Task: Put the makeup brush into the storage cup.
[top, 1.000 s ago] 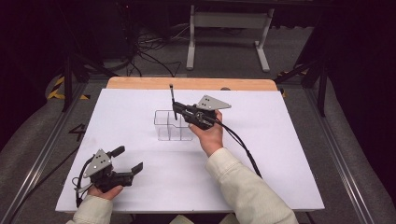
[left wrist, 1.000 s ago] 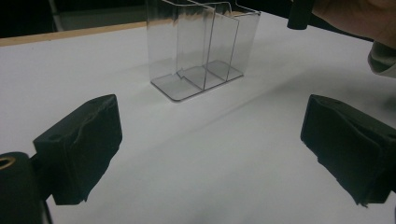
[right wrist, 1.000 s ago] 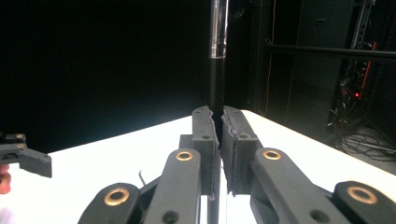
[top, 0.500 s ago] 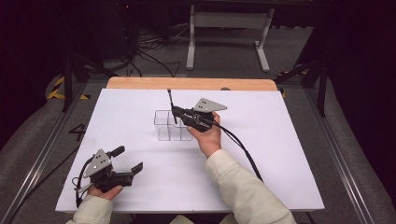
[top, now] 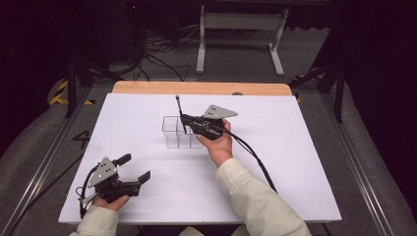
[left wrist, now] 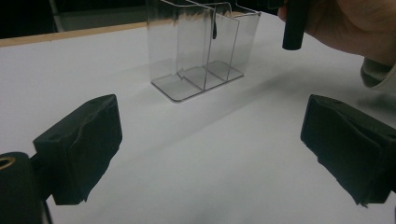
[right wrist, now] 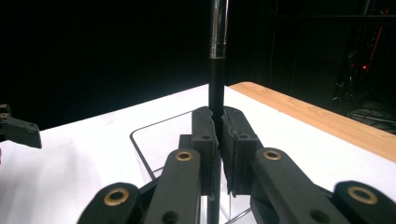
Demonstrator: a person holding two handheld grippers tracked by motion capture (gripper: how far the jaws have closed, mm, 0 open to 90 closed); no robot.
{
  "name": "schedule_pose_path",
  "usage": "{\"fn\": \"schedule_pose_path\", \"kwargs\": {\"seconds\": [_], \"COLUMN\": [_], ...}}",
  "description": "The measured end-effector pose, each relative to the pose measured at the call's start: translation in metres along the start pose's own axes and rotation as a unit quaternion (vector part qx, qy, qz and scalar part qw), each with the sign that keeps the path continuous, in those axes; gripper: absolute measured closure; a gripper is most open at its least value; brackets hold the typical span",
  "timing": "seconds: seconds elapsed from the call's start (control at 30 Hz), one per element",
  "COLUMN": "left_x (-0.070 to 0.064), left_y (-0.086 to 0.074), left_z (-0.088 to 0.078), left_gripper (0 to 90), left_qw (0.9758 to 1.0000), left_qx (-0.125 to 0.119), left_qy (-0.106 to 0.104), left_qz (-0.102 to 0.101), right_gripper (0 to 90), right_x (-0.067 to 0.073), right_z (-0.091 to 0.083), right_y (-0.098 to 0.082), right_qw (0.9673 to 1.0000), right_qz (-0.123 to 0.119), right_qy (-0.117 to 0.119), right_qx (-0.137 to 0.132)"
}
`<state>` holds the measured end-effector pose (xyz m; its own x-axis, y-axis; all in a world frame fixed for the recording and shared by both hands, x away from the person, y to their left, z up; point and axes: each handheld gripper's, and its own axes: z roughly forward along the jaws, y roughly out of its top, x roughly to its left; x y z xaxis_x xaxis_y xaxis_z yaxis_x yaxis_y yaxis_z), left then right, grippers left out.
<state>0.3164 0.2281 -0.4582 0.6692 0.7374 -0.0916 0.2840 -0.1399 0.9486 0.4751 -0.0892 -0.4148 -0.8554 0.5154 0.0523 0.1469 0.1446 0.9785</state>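
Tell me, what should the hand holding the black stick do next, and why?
Probably lower it a bit more. The right tool is shut on the black stick, upright, with its tip hanging inside the clear box, above the floor.

Left gripper [top: 132, 169] low, jaws wide apart, right gripper [top: 184, 118] raised, jaws clamped

white table sheet [top: 295, 162] | wooden edge [top: 147, 87] | floor cables [top: 162, 54] | metal stand [top: 236, 22]
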Motion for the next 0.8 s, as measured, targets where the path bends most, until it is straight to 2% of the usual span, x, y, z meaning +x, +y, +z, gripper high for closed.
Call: {"fn": "schedule_pose_path", "kwargs": {"seconds": [0.37,0.4,0.43,0.47,0.53,0.57,0.7,0.8], "left_x": [0.000,0.000,0.000,0.000,0.000,0.000,0.001,0.001], "left_y": [0.000,0.000,0.000,0.000,0.000,0.000,0.000,0.001], "left_z": [0.000,0.000,0.000,0.000,0.000,0.000,0.000,0.000], "left_gripper": [6.0,6.0,6.0,6.0,6.0,6.0,6.0,6.0], "left_qw": [1.0000,1.0000,1.0000,1.0000,1.0000,1.0000,1.0000,1.0000], "left_qx": [-0.001,0.000,0.000,-0.002,-0.001,0.000,-0.001,-0.001], "left_qy": [-0.001,-0.002,-0.002,-0.001,-0.001,-0.002,-0.001,-0.001], "left_qz": [-0.002,-0.002,-0.002,-0.002,-0.002,-0.003,-0.002,-0.001], "right_gripper": [83.6,81.1,71.7,71.7,53.4,48.5,38.3,35.5], "right_x": [-0.001,-0.002,-0.002,-0.002,-0.003,-0.003,-0.003,-0.001], "right_z": [0.001,0.000,0.000,0.000,-0.002,-0.003,-0.012,-0.019], "right_y": [-0.001,-0.001,-0.001,-0.001,0.001,0.002,0.009,0.015], "right_qw": [0.9999,0.9998,0.9998,0.9998,0.9994,0.9992,0.9992,0.9994], "right_qz": [0.012,0.016,0.017,0.017,0.028,0.033,0.028,0.019], "right_qy": [0.005,0.005,-0.001,-0.001,-0.016,-0.021,-0.029,-0.027], "right_qx": [0.005,0.006,0.008,0.008,0.006,0.007,0.008,0.007]}}
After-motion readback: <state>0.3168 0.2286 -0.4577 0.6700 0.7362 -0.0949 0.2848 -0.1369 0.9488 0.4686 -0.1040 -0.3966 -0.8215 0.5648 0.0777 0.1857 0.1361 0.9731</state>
